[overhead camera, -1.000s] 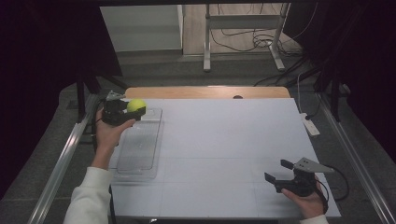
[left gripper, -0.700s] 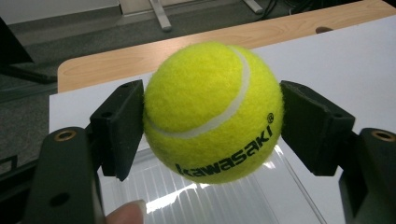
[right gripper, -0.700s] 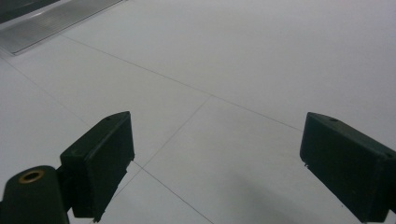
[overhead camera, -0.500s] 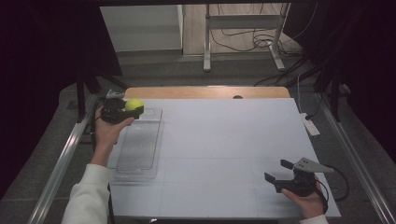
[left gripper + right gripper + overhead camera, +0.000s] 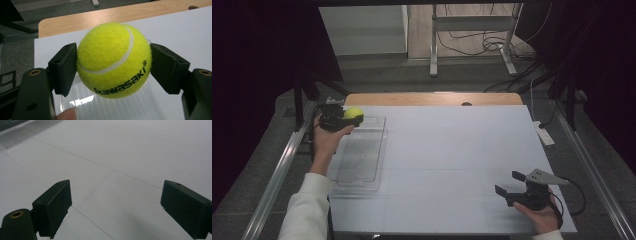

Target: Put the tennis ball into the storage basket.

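Change since a second ago: the left gripper (image 5: pixel 346 120) is sitting a shade lower and nearer the tray's far rim than in the earlier high view; the shift is slight. The ball is remaining clamped, and the right gripper (image 5: pixel 511 184) is keeping its place.

Left jaws: they are pressing on the tennis ball (image 5: pixel 114 60) from both sides, one pad on each flank, as the left gripper view is showing.

Ball, place: it is hanging over the far left corner of the clear plastic tray (image 5: pixel 360 172), just above its rim; whether it is touching the tray I cannot tell.

Ball, heading and long axis: being round, it is offering no long axis. Its black "kawasaki" print is facing the gripper's camera along the lower side, and the white seam is curving across the front from upper right to lower left.

Left hand (image 5: pixel 327 141): it is reaching forward along the tray's left side, with a white sleeve (image 5: pixel 307 210) trailing back beside the tray's near end.

Right jaws: they are standing wide apart with nothing between them, pointing over the bare white table (image 5: pixel 452 150).

Right gripper, place: it is resting well to the right of the tray, near the table's front edge.
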Motion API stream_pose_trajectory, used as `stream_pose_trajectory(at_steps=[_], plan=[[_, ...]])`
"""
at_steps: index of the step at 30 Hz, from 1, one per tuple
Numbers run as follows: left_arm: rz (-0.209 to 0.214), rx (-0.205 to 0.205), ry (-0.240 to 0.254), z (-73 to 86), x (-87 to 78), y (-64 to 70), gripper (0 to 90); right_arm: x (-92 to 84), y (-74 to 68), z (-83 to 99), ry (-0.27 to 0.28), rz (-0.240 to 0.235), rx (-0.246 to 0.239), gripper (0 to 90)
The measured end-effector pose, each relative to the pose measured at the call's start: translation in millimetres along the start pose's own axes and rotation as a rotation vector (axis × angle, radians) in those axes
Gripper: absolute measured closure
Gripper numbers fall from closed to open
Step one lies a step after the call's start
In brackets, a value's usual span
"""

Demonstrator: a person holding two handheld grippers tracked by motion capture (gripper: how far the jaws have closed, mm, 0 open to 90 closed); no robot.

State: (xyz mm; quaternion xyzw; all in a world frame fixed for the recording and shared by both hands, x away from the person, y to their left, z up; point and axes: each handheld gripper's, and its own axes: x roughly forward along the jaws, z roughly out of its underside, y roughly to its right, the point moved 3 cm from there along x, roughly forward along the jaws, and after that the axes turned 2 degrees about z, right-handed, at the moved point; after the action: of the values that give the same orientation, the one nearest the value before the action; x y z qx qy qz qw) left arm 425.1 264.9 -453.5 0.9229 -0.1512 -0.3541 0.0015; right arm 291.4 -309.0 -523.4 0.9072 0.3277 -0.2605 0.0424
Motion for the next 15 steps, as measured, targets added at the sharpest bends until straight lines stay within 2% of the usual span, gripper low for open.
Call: stream_pose_trajectory(at_steps=[6,15], plan=[[0.001,-0.007,-0.012,0.8,3.7,-2.2,26.4,-0.1,0.1,0.2,0.000,0.000,0.001,10.0],[-0.021,-0.009,-0.042,4.4,10.1,-7.3,26.4,0.1,0.1,0.1,-0.001,0.000,-0.001,10.0]])
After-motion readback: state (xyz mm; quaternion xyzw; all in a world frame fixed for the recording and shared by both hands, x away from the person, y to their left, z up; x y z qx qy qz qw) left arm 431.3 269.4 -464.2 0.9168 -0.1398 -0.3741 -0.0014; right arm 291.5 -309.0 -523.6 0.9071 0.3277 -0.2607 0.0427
